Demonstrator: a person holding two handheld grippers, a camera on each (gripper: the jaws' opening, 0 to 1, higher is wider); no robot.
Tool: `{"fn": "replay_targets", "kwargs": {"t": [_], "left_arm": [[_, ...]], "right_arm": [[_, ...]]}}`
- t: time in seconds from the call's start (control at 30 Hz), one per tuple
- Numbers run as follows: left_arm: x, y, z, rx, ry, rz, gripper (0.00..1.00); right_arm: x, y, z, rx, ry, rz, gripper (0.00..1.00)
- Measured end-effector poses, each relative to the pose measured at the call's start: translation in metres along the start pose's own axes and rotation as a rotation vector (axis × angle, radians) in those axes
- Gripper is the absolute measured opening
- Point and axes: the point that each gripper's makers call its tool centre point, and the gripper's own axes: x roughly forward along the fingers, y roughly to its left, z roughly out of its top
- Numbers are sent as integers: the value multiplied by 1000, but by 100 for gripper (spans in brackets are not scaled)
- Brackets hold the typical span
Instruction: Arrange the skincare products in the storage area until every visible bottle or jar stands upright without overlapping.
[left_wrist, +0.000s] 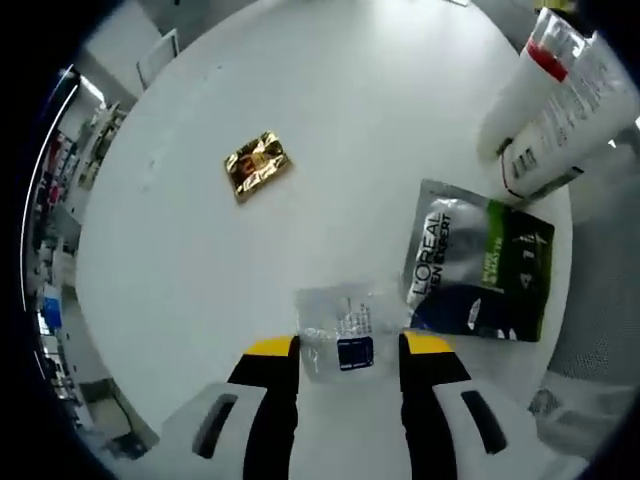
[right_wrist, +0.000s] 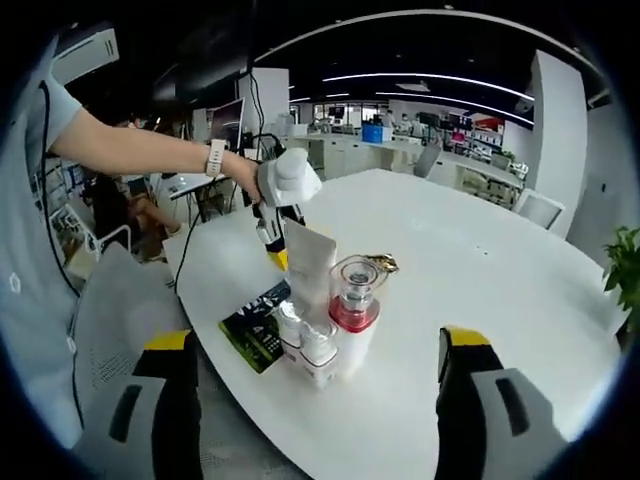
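Clear sachet (left_wrist: 340, 335) between left hand-held gripper (left_wrist: 348, 346) spread jaws, on table (left_wrist: 330, 90)

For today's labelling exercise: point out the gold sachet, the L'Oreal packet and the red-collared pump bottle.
gold sachet (left_wrist: 258, 165), left gripper view, centre of its foil face.
L'Oreal packet (left_wrist: 478, 262), left gripper view, middle of its printed front.
red-collared pump bottle (right_wrist: 354, 312), right gripper view, on its red collar.
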Motion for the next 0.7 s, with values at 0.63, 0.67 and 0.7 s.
{"fn": "replay_targets", "kwargs": {"t": [0.63, 0.67, 0.7], "left_arm": [[-12, -61, -42, 227, 68, -63, 37], [-12, -64, -43, 233, 69, -69, 37], [-13, -69, -43, 244, 64, -79, 38]], "right_arm": [[-5, 5, 6, -42, -1, 14, 100], [-6, 5, 5, -43, 1, 12, 100], [-6, 5, 5, -43, 2, 11, 100]]}}
